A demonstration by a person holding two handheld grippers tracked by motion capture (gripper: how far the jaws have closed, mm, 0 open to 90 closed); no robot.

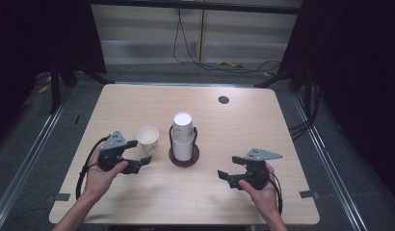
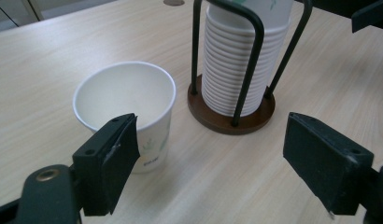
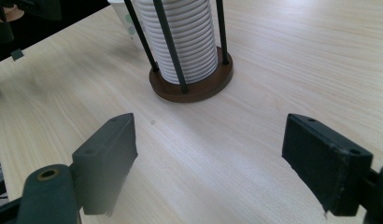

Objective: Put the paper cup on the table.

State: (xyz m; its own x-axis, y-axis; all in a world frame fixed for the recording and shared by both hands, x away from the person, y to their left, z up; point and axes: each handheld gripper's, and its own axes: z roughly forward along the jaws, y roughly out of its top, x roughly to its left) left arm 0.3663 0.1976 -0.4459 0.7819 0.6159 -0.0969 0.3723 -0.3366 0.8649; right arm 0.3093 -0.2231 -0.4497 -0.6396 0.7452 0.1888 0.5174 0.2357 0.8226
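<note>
Paper cup [image 1: 148, 138]: upright, just beyond L gripper [image 1: 140, 152], nearer it than R.
L gripper: jaws apart, empty.
R gripper [image 1: 228, 169]: jaws apart, empty.

Readable text: none legible.
Cup [image 2: 133, 100] carries a small dark print low on its wall, under a green leaf motif, seen in the left gripper view; letters too blurred to read. Cup stack [image 2: 236, 60] shows green marks near its top edge, no text readable. High view has faint marks at the near edge of the counter [image 1: 152, 211], too small to make out.
</note>
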